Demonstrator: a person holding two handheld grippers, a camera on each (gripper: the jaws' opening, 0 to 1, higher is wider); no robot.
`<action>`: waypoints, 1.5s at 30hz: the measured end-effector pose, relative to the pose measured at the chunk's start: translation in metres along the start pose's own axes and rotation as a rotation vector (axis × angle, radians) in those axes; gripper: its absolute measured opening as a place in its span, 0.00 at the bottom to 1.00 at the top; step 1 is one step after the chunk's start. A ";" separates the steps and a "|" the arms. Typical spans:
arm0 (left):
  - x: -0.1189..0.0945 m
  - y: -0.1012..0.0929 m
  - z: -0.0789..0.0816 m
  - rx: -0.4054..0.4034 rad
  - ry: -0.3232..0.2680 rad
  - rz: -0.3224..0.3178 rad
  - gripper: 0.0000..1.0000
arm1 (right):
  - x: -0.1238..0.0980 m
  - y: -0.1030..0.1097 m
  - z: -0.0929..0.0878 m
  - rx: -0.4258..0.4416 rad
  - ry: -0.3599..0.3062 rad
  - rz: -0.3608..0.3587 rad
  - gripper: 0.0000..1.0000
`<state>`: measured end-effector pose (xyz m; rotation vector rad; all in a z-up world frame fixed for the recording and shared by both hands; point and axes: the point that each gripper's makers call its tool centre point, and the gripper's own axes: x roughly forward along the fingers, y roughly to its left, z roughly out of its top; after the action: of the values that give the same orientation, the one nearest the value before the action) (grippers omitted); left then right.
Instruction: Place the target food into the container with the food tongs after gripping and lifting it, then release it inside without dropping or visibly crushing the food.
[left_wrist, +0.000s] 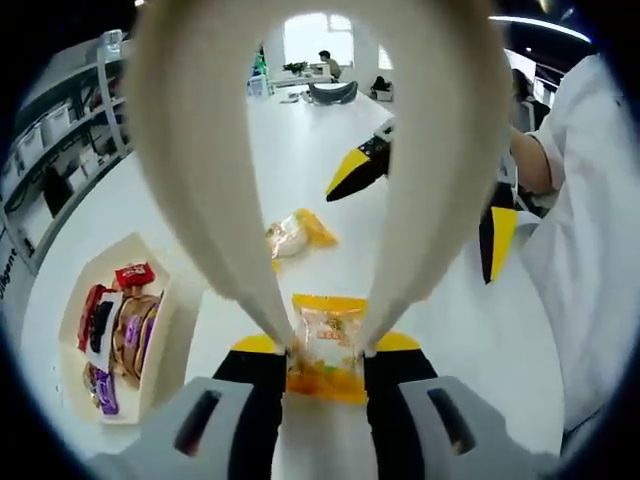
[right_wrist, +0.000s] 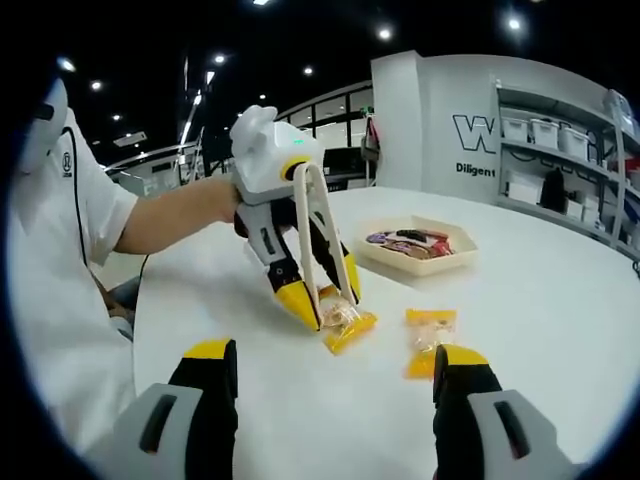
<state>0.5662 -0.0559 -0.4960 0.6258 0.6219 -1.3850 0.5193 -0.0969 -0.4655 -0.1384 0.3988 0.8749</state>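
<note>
The food tongs (left_wrist: 325, 200), carried in the left gripper (left_wrist: 325, 375), have their tips closed on a yellow snack packet (left_wrist: 327, 345) resting on the white table (left_wrist: 440, 330). The right gripper (right_wrist: 335, 385) hangs apart and empty. The container (left_wrist: 160, 330) lies well apart; excess squeeze could crush the contents, while the slick wrapper could slip during lifting.
</note>
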 end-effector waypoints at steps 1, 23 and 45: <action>0.000 0.000 0.000 -0.002 0.001 0.000 0.29 | 0.000 0.000 0.000 0.000 -0.001 0.000 0.79; -0.006 0.000 -0.001 -0.075 -0.042 0.001 0.25 | 0.001 0.001 -0.001 0.000 0.002 0.002 0.79; -0.070 0.037 0.017 -0.155 -0.158 0.068 0.24 | 0.001 0.002 0.000 0.001 -0.003 0.007 0.79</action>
<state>0.5977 -0.0170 -0.4324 0.4054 0.5697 -1.2952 0.5179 -0.0948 -0.4660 -0.1351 0.3966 0.8813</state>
